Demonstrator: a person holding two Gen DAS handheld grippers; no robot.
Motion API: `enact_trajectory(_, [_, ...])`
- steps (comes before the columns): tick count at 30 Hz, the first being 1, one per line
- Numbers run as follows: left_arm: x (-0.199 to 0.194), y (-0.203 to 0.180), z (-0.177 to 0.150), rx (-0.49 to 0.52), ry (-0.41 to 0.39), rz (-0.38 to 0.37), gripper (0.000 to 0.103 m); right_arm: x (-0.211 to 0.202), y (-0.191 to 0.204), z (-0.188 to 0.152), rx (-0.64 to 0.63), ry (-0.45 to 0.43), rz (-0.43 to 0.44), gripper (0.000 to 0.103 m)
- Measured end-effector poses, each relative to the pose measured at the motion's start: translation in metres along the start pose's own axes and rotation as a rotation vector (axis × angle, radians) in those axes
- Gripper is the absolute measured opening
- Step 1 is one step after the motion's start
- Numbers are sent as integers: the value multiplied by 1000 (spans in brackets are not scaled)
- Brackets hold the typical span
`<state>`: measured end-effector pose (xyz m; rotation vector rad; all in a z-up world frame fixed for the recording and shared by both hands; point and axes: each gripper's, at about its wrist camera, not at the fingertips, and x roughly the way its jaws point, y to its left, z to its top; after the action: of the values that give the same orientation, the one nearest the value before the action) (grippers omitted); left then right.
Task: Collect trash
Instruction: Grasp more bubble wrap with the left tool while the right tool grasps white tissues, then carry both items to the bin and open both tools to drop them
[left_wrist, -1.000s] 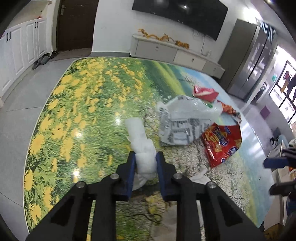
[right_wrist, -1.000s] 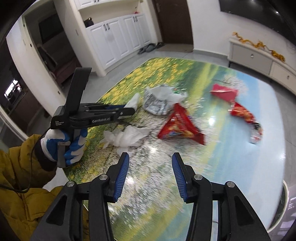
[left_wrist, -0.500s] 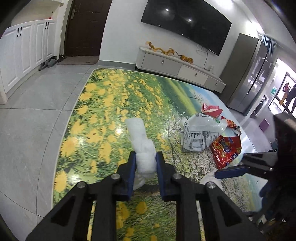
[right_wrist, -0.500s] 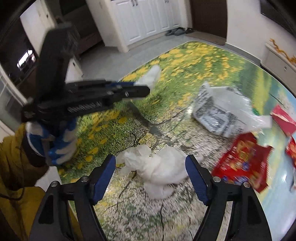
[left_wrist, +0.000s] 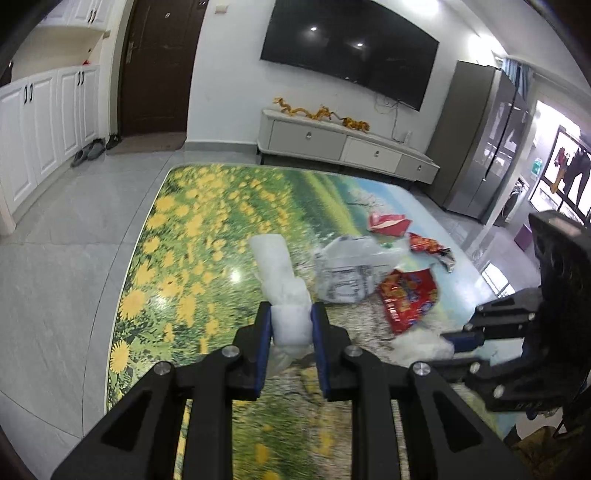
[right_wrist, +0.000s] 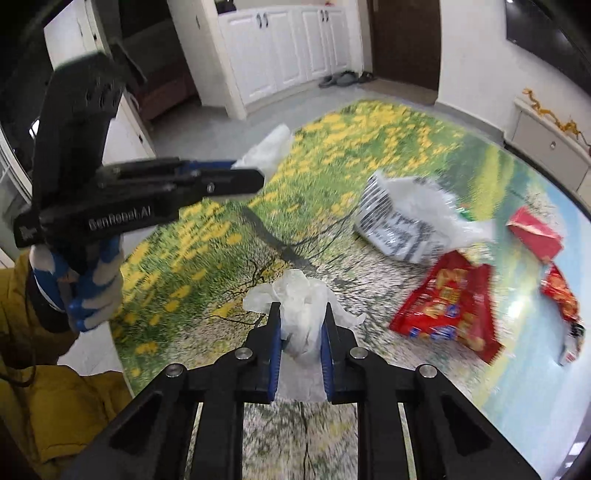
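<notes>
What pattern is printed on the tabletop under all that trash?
A meadow scene: yellow flowers in green grass on the tabletop, fading to blue at the far end. The left wrist view shows it best.

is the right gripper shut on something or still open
Shut. The right gripper has its blue pads pressed against both sides of a crumpled white tissue, which bulges out above its fingertips.

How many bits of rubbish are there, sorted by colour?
White tissue wads: 2, one in the left gripper, one in the right gripper
White printed bag: 1
Red wrappers: 3
Total: 6
</notes>
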<state>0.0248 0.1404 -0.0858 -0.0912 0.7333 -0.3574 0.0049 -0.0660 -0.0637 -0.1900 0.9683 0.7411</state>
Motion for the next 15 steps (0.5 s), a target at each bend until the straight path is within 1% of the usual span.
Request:
enact_trajectory(3, [-12, -20, 2, 36, -21, 5, 20, -29, -11, -5, 40, -69, -16, 18])
enact_trajectory(7, [-22, -49, 3, 99, -29, 27, 20, -69, -25, -22, 89, -151, -51, 18])
enact_trajectory(10, [-25, -70, 4, 140, -28, 41, 20, -93, -35, -37, 114, -194, -77, 18])
enact_trajectory(15, [-25, -103, 7, 206, -18, 45, 20, -119, -60, -66, 185, -248, -108, 18])
